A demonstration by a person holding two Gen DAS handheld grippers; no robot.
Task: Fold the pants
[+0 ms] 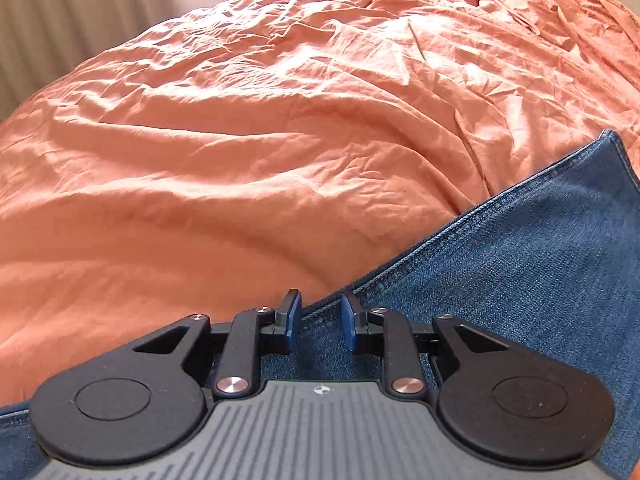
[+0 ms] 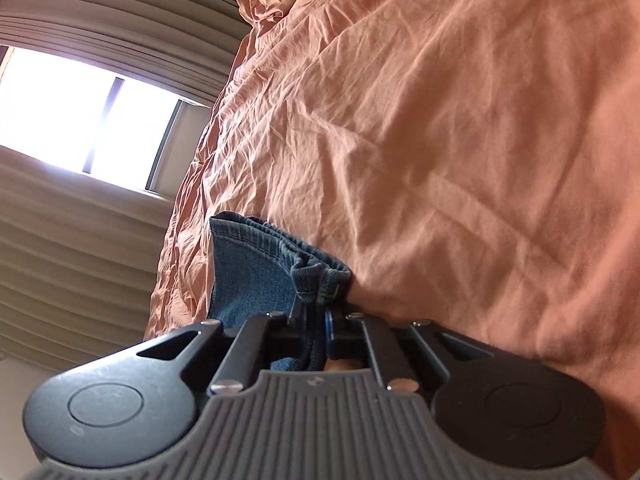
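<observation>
The blue denim pants (image 1: 520,280) on the wrinkled orange bedsheet (image 1: 240,140) run off-frame, seam toward two o'clock. Left gripper (image 1: 320,316) gapes above them; right gripper (image 2: 316,320) (pads mostly hidden) pinches bunched denim.

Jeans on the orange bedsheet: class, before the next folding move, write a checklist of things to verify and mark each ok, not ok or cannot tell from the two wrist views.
1. Right gripper clamped on the jeans: ok, denim is pinched between its shut jaws.
2. Left gripper gripping denim: not ok, its jaws stand apart over the jeans' seamed edge, pads not pressing.
3. Left gripper lined up with that edge: ok, the seam runs between its fingers.
4. Bedsheet free of other items: ok in view, though wrinkled.
5. Legs stacked evenly: cannot tell.
</observation>
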